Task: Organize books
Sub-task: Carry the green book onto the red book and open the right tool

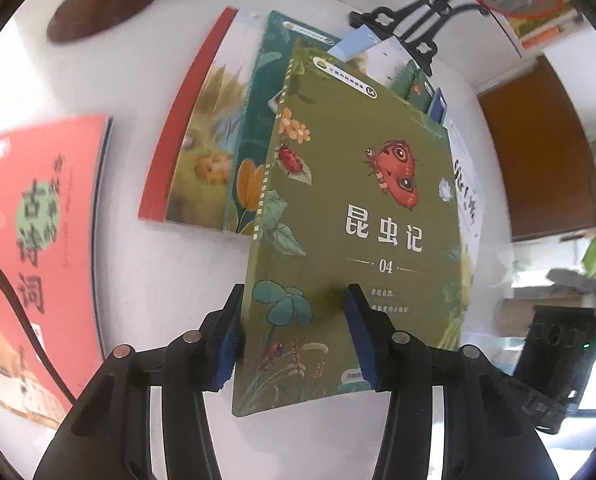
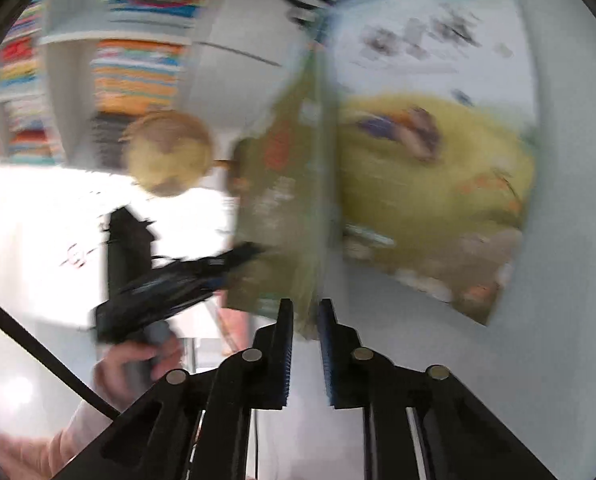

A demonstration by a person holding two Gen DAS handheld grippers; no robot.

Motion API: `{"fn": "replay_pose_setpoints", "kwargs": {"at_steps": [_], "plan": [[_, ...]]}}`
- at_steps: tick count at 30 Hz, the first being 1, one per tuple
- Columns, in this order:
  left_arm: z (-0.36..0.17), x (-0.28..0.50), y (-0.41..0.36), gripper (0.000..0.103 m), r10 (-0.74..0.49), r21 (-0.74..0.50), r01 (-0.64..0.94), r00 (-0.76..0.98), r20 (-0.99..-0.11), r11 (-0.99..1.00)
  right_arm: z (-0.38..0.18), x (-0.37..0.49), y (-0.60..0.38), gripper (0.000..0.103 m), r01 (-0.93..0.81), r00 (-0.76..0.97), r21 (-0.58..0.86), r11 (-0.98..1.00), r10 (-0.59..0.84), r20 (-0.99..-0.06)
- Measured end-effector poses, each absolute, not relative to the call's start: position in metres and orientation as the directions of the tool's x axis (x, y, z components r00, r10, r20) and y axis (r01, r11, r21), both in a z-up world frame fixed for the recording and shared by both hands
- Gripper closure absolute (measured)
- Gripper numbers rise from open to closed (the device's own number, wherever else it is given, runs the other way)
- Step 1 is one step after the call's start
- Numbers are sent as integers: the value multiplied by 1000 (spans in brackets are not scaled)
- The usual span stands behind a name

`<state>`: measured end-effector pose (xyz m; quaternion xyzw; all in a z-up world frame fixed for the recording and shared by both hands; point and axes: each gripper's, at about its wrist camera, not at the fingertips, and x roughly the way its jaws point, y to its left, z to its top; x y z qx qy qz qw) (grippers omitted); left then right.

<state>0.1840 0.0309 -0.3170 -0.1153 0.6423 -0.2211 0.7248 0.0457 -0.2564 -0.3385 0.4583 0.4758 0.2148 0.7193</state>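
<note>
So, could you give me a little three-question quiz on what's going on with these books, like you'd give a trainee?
1. True or false: the green book lies flat on the table.
2. What is drawn on its cover? A) a red butterfly B) a fish C) a car
3. What colour is the spine of the picture book lying flat behind it?
Key: 1. False: the left gripper holds it tilted, off the table. 2. A. 3. Red.
</note>
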Motion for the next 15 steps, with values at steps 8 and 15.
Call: {"fn": "replay_pose_setpoints", "kwargs": {"at_steps": [8, 15], "plan": [[-325, 185, 32, 56, -481, -467, 153, 68, -874, 871, -379, 69, -247, 85, 298, 351, 793, 531, 712, -608], [-332, 188, 36, 53, -488, -477, 142, 50, -871, 867, -396, 77, -240, 71, 320, 363, 867, 382, 795, -485]]}}
